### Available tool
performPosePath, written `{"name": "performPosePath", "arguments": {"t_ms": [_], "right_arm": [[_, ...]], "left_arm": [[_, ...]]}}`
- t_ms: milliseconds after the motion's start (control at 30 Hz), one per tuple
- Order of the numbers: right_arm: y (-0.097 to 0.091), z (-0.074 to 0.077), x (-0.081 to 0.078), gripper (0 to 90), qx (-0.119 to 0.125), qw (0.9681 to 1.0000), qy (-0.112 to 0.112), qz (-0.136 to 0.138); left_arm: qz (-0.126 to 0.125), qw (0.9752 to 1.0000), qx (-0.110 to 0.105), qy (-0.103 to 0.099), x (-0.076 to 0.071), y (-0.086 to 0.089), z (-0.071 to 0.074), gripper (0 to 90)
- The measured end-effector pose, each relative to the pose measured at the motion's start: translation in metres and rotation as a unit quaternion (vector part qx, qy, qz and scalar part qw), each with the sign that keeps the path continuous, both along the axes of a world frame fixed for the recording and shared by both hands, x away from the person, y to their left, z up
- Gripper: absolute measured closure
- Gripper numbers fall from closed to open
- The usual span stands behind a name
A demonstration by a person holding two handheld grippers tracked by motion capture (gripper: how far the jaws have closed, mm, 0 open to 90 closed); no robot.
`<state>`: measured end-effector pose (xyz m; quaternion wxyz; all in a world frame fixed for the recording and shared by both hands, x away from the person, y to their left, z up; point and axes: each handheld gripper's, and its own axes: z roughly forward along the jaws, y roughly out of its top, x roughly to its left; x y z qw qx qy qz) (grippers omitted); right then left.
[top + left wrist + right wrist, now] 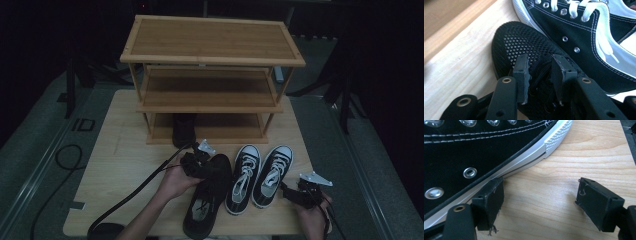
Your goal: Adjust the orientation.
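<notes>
A black mesh shoe lies on the wooden table, toe towards the shelves. My left gripper hovers over its front part. In the left gripper view the left gripper stands open, its pads straddling the laces of the mesh shoe without pressing them. A pair of black-and-white canvas sneakers stands to the right. My right gripper is beside the right sneaker's heel end. In the right gripper view the right gripper is wide open on bare wood, one pad against the sneaker's white sole.
A three-tier bamboo shoe rack stands at the back of the table. A dark shoe sits on its lowest shelf. A black cable trails from the left gripper across the table's front left. Grey floor surrounds the table.
</notes>
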<state>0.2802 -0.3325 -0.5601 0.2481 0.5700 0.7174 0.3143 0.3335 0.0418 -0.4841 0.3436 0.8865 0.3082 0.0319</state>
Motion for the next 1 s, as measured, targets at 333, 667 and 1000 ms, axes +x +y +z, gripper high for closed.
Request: {"name": "performPosePath", "arguments": {"t_ms": [333,667,1000], "right_arm": [[0.0,0.0,0.0,21.8,0.001,1.0,0.0,-0.001],[0.0,0.0,0.0,21.7,0.001,1.0,0.001,-0.001],[0.0,0.0,0.0,21.8,0.0,1.0,0.0,0.0]], "left_arm": [[0.01,0.9998,0.012,-0.015,-0.002,-0.002,0.002,89.6],[0.056,0.998,0.002,-0.029,0.017,0.007,0.006,90.0],[0.088,0.9952,-0.01,-0.043,0.042,0.011,0.012,90.0]]}}
